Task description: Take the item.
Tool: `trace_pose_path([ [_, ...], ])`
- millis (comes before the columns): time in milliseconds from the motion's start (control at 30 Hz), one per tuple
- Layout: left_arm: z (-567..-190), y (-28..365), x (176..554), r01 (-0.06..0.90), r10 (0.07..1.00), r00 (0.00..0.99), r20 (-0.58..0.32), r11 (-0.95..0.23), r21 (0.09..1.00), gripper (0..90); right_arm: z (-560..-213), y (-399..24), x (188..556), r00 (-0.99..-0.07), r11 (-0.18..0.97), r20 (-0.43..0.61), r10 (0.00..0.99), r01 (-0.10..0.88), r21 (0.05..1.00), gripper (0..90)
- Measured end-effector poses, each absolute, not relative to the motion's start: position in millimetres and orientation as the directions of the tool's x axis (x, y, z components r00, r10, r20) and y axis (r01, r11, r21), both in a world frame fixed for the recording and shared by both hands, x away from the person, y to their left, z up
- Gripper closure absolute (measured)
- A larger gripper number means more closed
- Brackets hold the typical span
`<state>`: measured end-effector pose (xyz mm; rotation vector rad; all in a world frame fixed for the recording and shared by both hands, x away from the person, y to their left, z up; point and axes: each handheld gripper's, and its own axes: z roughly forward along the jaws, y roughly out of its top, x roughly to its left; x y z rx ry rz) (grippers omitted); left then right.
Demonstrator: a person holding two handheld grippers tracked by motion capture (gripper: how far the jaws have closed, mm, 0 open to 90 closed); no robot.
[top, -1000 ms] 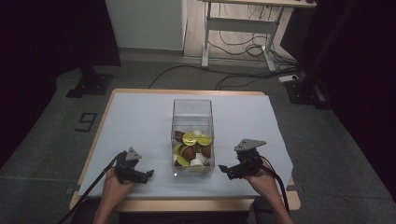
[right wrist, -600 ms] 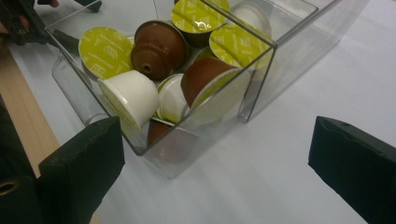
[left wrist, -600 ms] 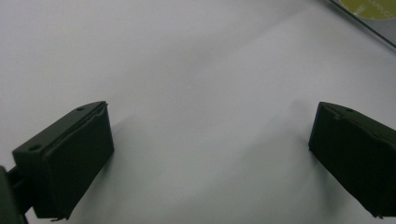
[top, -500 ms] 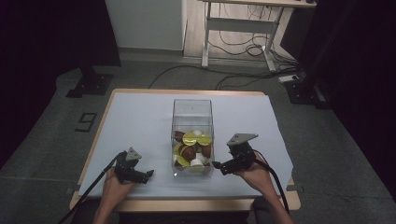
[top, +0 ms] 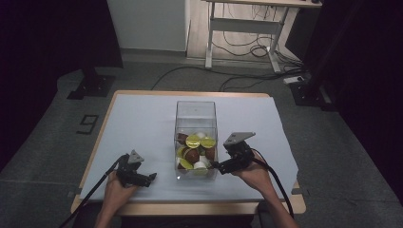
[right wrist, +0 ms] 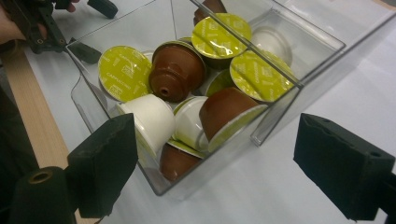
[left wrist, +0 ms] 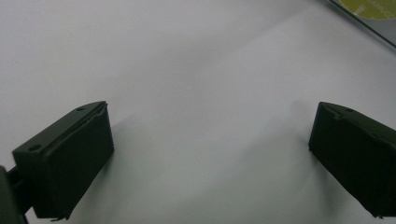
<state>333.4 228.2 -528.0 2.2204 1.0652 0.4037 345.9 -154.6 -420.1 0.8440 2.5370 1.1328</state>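
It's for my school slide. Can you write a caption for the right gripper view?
Open right gripper points at a clear box full of brown, white and green-lidded coffee capsules.

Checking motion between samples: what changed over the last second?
The right gripper moved left across the table, up to the clear box of coffee capsules, jaws open, nothing gripped. The left gripper stayed put, open and empty. The box and capsules didn't shift.

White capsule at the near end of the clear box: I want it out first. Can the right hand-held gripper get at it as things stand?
Probably yes. The right hand-held gripper is open beside the clear box, whose top is open, and the white capsule lies uncovered on top of the pile. It must come over the wall.
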Motion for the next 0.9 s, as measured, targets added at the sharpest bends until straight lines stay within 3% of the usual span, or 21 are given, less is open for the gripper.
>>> trace_pose_path([
  [900,-528.1,228.1,333.4,0.586,0.781,0.625,0.002,-0.470,0.660,0.0,-427.5,-109.2,361.3,-0.841,0.590,0.030,0.540,0.404,0.699,17.6],
])
